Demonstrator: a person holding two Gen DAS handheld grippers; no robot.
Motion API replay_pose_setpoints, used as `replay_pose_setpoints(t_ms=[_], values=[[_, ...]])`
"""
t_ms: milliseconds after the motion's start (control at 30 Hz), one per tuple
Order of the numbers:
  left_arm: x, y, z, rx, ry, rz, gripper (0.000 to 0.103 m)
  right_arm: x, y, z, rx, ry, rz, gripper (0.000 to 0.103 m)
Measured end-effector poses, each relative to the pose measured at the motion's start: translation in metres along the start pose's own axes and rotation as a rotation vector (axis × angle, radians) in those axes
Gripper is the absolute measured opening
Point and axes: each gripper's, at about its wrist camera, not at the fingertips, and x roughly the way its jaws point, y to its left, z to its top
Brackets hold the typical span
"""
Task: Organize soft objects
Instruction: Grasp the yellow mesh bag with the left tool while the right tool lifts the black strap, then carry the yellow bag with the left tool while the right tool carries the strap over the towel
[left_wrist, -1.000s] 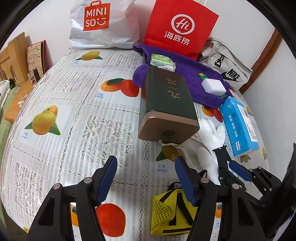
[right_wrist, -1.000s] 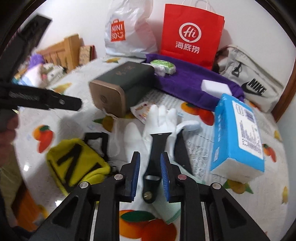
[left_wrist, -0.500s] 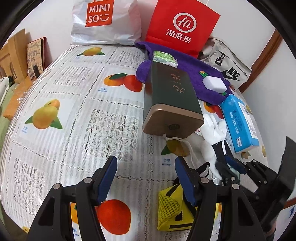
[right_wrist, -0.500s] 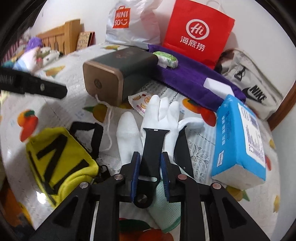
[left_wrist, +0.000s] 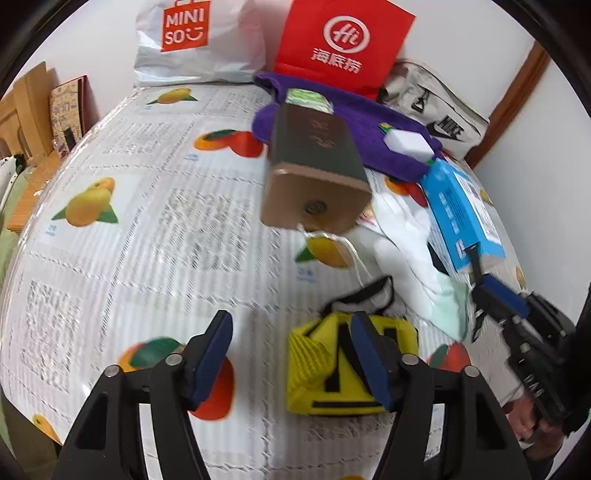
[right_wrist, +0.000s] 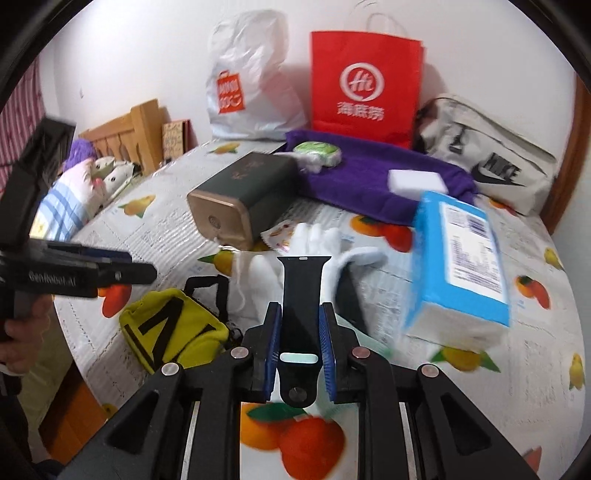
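**Right gripper carrying watch strap, left one closing in on yellow pouch**

Right gripper (right_wrist: 298, 350) is clamped on the black watch strap (right_wrist: 301, 295), low centre of the right wrist view, strap lifted over the white gloves (right_wrist: 314, 236). Keep the pinch firm; the strap looks slick. Left gripper (left_wrist: 291, 354) has its jaws opening, nothing between them; yellow pouch (left_wrist: 332, 373) sits just behind its right-hand finger, lower centre. Shift the jaws rightward to straddle the pouch body, not the black strap loop.

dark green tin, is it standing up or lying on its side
Lying on its side: the tin rests lengthwise on the tablecloth, gold end facing sideways.
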Motion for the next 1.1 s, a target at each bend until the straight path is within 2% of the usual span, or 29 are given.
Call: replay_pose_setpoints(t_ms=[233,400,500,567,633,767,867,933,967,1033,1100], values=[[0.015,-0.012,-0.016,0.023,0.03,-0.007,0.068,-0.038,-0.036,-0.022,0.053,-0.033,-0.076,0.021],[0.025,-0.013,-0.018,0.025,0.014,0.016,0.066,-0.035,-0.064,-0.046,0.124,0.014,-0.123,0.021],[0.025,-0.017,-0.022,0.071,0.0,0.061,0.056,-0.024,-0.08,-0.061,0.177,0.061,-0.13,0.021],[0.024,-0.018,-0.024,0.086,-0.007,0.078,0.044,-0.018,-0.084,-0.067,0.192,0.074,-0.137,0.021],[0.023,-0.018,-0.025,0.09,-0.005,0.065,0.036,-0.012,-0.087,-0.071,0.201,0.093,-0.137,0.021],[0.022,-0.017,-0.025,0.098,-0.013,0.068,0.032,-0.002,-0.089,-0.076,0.213,0.123,-0.143,0.022],[0.023,-0.016,-0.024,0.091,-0.017,0.06,0.032,-0.001,-0.088,-0.077,0.211,0.114,-0.128,0.031],[0.023,-0.016,-0.023,0.089,-0.028,0.059,0.03,0.002,-0.086,-0.079,0.203,0.091,-0.135,0.032],[0.023,-0.016,-0.022,0.086,-0.033,0.064,0.026,0.003,-0.085,-0.08,0.2,0.082,-0.141,0.031],[0.023,-0.014,-0.021,0.079,-0.03,0.054,0.025,0.003,-0.084,-0.078,0.192,0.082,-0.158,0.021],[0.022,-0.011,-0.018,0.067,-0.027,0.032,0.024,0.002,-0.087,-0.076,0.211,0.086,-0.138,0.021]])
